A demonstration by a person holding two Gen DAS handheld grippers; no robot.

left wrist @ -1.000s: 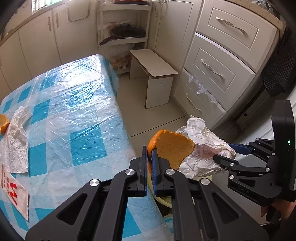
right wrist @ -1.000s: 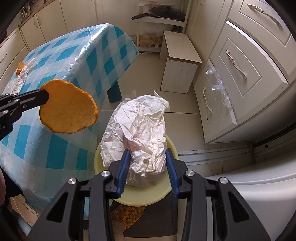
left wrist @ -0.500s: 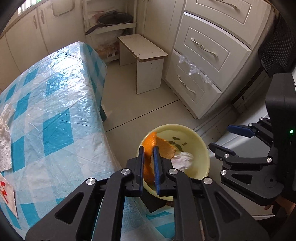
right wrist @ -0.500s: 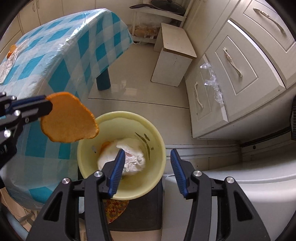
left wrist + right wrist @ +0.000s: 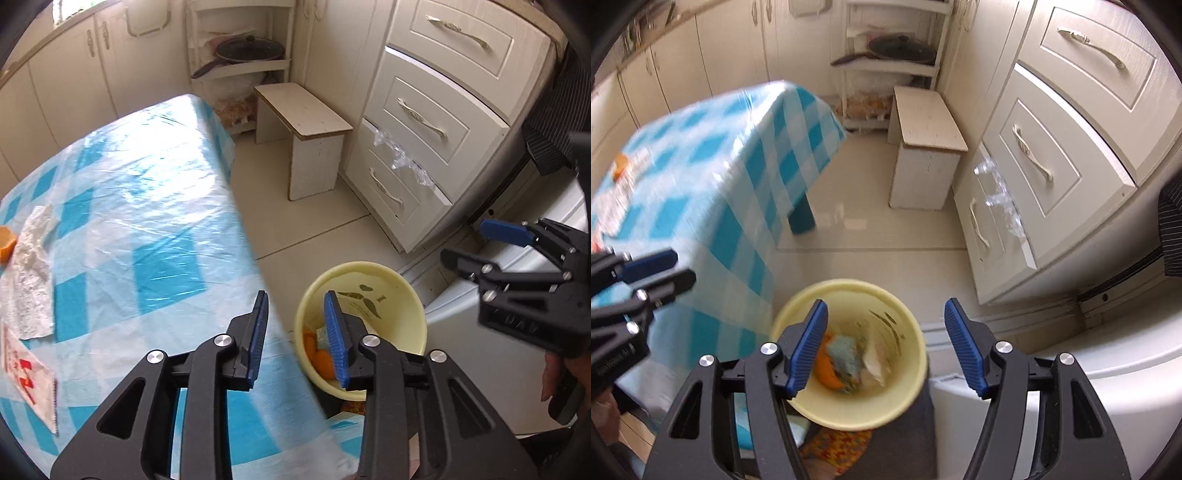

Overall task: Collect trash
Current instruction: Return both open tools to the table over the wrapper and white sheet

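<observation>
A pale yellow bin (image 5: pixel 402 284) (image 5: pixel 908 391) stands on the floor beside the table. Inside lie orange peel (image 5: pixel 320 360) (image 5: pixel 827 371), a blue scrap (image 5: pixel 844 350) and crumpled white paper (image 5: pixel 873 363). My left gripper (image 5: pixel 297 332) hangs over the table's edge and the bin's rim, its jaws opening with nothing between them. My right gripper (image 5: pixel 884 341) is above the bin, jaws opening wide and empty. On the table lie a crumpled white paper (image 5: pixel 31 258), an orange peel piece (image 5: pixel 6 242) and a red-printed wrapper (image 5: pixel 27 373).
The table wears a blue-checked cloth under clear plastic (image 5: pixel 140 206). A small white stool (image 5: pixel 306 136) stands on the tiled floor by white drawers (image 5: pixel 424 122). A corner shelf holds a black pan (image 5: pixel 249 50). A white appliance (image 5: pixel 1089 391) sits right of the bin.
The right gripper let the crumpled paper fall into the bin, then widened and rose. The left gripper released the orange peel into the bin and its jaws have parted.
</observation>
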